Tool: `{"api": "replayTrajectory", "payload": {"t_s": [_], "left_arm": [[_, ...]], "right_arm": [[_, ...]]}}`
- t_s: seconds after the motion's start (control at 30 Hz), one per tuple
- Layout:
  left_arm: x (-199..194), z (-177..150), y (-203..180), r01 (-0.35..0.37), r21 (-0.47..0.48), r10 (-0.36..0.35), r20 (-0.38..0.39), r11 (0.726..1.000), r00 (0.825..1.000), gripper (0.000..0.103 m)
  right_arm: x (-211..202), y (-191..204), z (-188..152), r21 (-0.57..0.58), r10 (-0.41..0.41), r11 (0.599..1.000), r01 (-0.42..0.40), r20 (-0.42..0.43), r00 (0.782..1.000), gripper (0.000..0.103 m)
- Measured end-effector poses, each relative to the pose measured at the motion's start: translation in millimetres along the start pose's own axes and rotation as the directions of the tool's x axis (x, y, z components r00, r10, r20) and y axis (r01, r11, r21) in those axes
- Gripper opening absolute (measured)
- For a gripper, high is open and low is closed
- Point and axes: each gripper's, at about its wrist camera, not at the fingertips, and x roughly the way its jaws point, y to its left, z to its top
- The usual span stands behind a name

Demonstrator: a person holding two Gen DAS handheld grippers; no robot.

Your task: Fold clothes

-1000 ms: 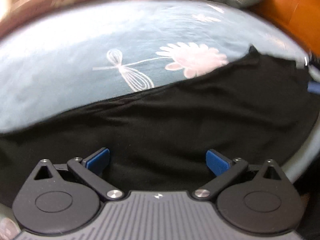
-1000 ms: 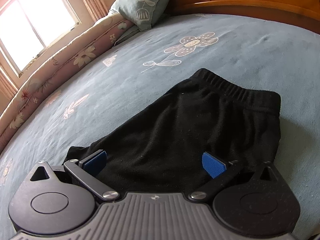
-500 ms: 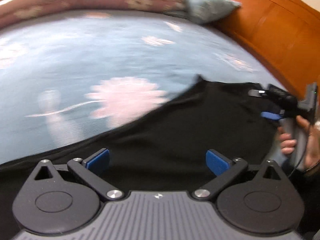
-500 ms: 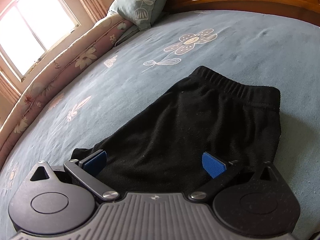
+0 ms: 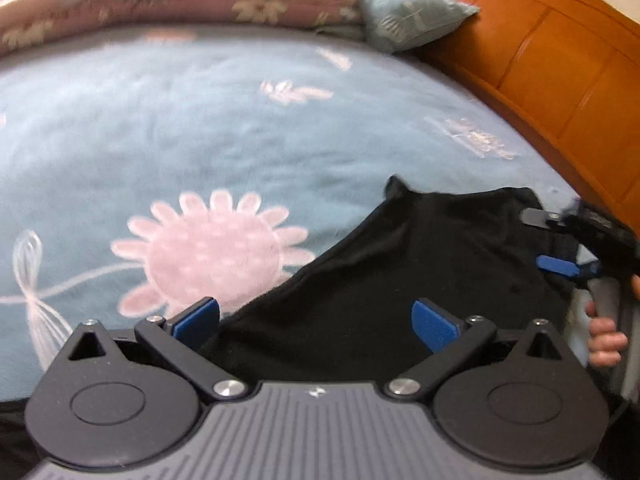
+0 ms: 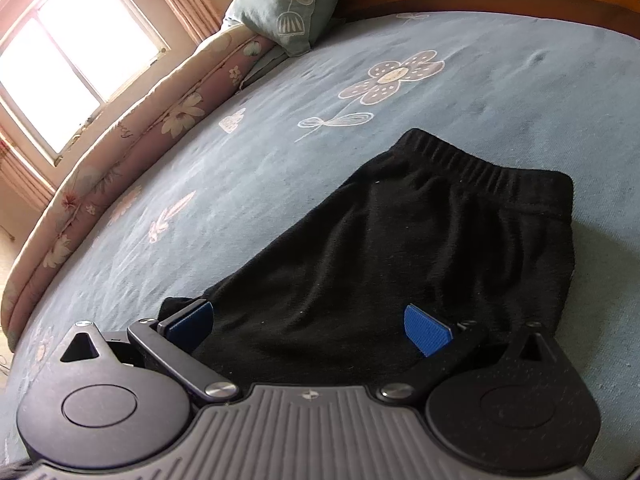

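— Where are the black shorts (image 6: 420, 248) lying?

— They are lying flat on the blue bed cover (image 6: 500, 80) with the pink flowers. The stretchy waistband (image 6: 480, 164) is sitting at the far end from your right gripper (image 6: 308, 326).

— What are my grippers doing?

— Your right gripper is hanging just over the near end of the shorts. Its blue fingers (image 6: 426, 334) are standing wide apart, with black cloth showing between them, and nothing is being pinched. Your left gripper (image 5: 316, 322) is hanging over a side edge of the shorts (image 5: 420, 280). Its fingers (image 5: 434, 326) are standing wide apart too. One is sitting over the big pink flower (image 5: 212, 252) and the other over the black cloth.

— Can you see my other gripper from the left camera?

— Yes, your right gripper (image 5: 568, 248) is showing at the right edge, past the shorts, and your hand (image 5: 604, 340) is wrapping round its handle.

— What else is around?

— A blue pillow (image 6: 292, 4) is leaning at the head of the bed, beside the wooden headboard (image 5: 560, 60). A flowery pink quilt (image 6: 120, 132) is running along the far side, under the bright window (image 6: 72, 48).
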Motion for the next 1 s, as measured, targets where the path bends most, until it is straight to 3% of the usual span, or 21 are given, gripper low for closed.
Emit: {"api": "replayTrajectory", "payload": {"t_s": [0.13,0.27,0.4,0.47,0.53,0.63,0.73,0.83,0.93,1.0], "left_arm": [[-12,-14,4,-0.013,-0.003,0.012,-0.043,1.0,0.999,0.102],[-8,-38,17,-0.094,0.016,0.095,-0.1,0.995,0.99,0.102],[1,-38,25,-0.175,0.088,0.18,-0.043,0.981,0.983,0.102],[2,-29,26,-0.191,0.066,0.193,-0.034,0.979,0.981,0.102],[-5,-20,23,-0.183,0.011,0.183,-0.018,0.983,0.983,0.101],[-16,-17,5,-0.058,-0.001,0.058,0.01,0.998,0.998,0.102],[-5,-24,-25,0.067,0.083,-0.064,-0.044,0.994,0.997,0.102],[20,-31,-46,0.085,0.146,-0.071,-0.098,0.986,0.993,0.102],[38,-25,-48,0.007,0.18,0.003,-0.06,0.984,0.998,0.102],[41,-9,-38,-0.009,0.108,0.015,-0.054,0.994,0.998,0.102]], "right_arm": [[-2,-2,1,0.017,0.011,1.0,-0.011,-0.002,1.0,0.103],[-1,-4,2,0.031,0.021,0.999,-0.021,-0.01,1.0,0.103],[0,-3,2,0.034,0.024,0.999,-0.024,-0.015,1.0,0.103],[1,-2,1,0.03,0.026,0.999,-0.025,-0.021,0.999,0.103],[1,-2,1,0.03,0.025,0.999,-0.025,-0.021,0.999,0.103],[1,-4,1,0.039,0.025,0.999,-0.024,-0.02,0.999,0.103],[2,-3,1,0.035,0.028,0.999,-0.027,-0.024,0.999,0.103],[2,-3,2,0.031,0.032,0.999,-0.031,-0.027,0.999,0.103],[3,-5,2,0.035,0.034,0.999,-0.032,-0.03,0.999,0.103],[3,-6,2,0.042,0.034,0.999,-0.033,-0.031,0.999,0.103]]}}
